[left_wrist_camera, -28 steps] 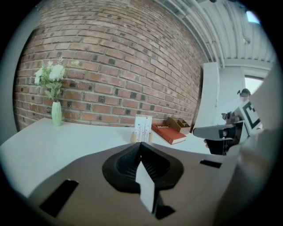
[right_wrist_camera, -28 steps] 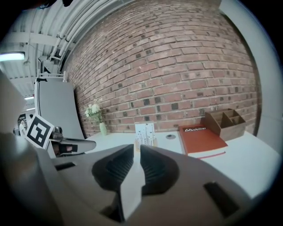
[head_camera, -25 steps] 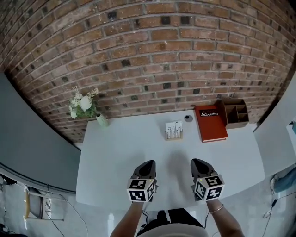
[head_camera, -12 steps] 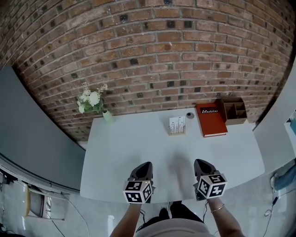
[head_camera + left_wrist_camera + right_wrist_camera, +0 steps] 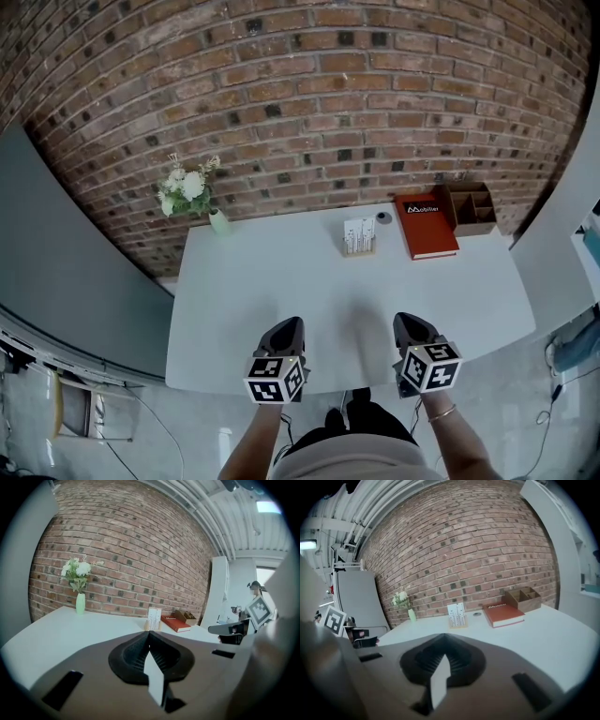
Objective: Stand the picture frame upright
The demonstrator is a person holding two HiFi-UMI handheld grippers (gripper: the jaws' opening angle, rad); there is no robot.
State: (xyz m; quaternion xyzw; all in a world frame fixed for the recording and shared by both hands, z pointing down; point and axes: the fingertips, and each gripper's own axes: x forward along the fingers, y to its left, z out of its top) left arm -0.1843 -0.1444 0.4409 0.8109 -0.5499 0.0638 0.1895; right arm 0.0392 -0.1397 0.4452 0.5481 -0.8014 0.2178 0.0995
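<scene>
Picture frame [image 5: 357, 236] stands upright, long axis vertical, face toward left gripper [image 5: 285, 325] and right gripper [image 5: 410, 322] — jaws together, empty.

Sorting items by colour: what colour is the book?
Red; the book shows best in the right gripper view.

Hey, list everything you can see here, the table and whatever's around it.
Table: one, white, centre.
Vase: one, green, white flowers, far left corner.
Frame: one, white on wood base, upright, far centre.
Disc: one, dark, right of frame.
Book: one, red, flat, far right.
Box: one, wooden, right of book.
Wall: brick, behind table.
Left gripper: near edge, fingers shut, empty.
Right gripper: near edge, fingers shut, empty.
</scene>
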